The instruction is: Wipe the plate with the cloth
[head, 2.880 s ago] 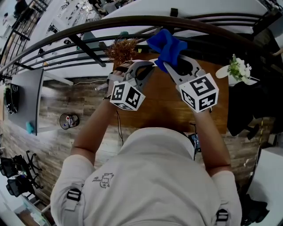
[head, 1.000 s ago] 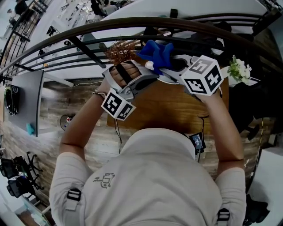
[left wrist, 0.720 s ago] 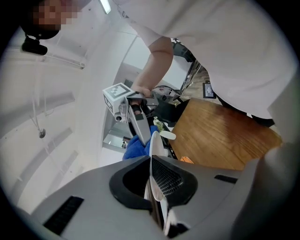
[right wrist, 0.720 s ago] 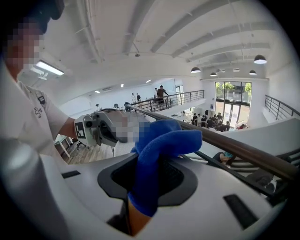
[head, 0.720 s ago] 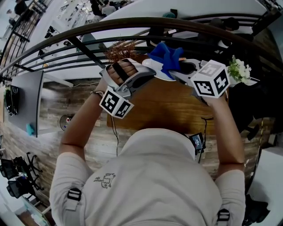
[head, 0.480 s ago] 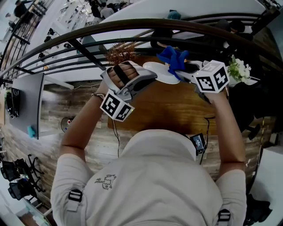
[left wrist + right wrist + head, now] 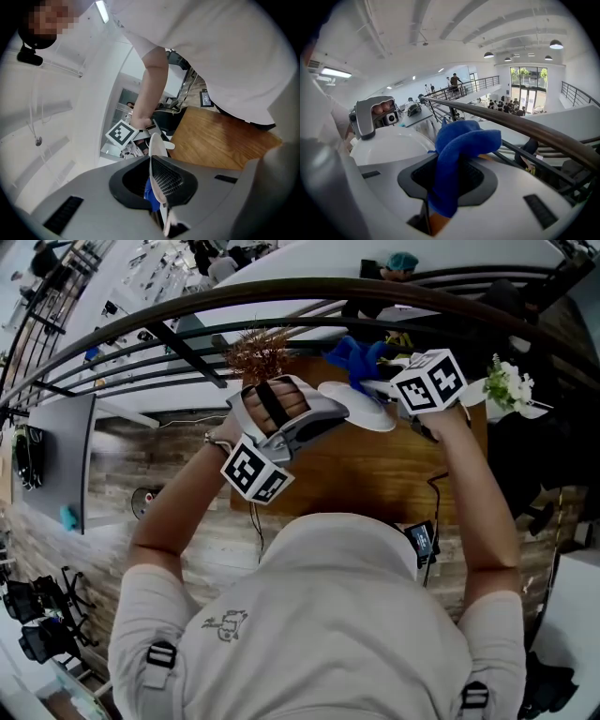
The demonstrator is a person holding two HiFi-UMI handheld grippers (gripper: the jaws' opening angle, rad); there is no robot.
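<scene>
In the head view my left gripper (image 7: 336,410) is shut on the near rim of a white plate (image 7: 364,412) and holds it above the wooden table (image 7: 366,474). From the left gripper view the plate (image 7: 156,149) shows edge-on, clamped between the jaws. My right gripper (image 7: 382,381) is shut on a blue cloth (image 7: 360,354), which lies at the plate's far edge. The right gripper view has the cloth (image 7: 459,143) bunched up out of the jaws, with the plate (image 7: 389,143) just to its left and the left gripper (image 7: 370,115) behind that.
A dark curved railing (image 7: 281,292) runs just beyond the table. A dried brown bouquet (image 7: 258,348) stands at the table's far left and white flowers (image 7: 506,385) at its right end. A phone (image 7: 418,540) on a cable lies at the near edge.
The right gripper has carried the cloth from the plate's left side rightward across it, then back to the far edge. The left gripper and the plate have shifted slightly right.
</scene>
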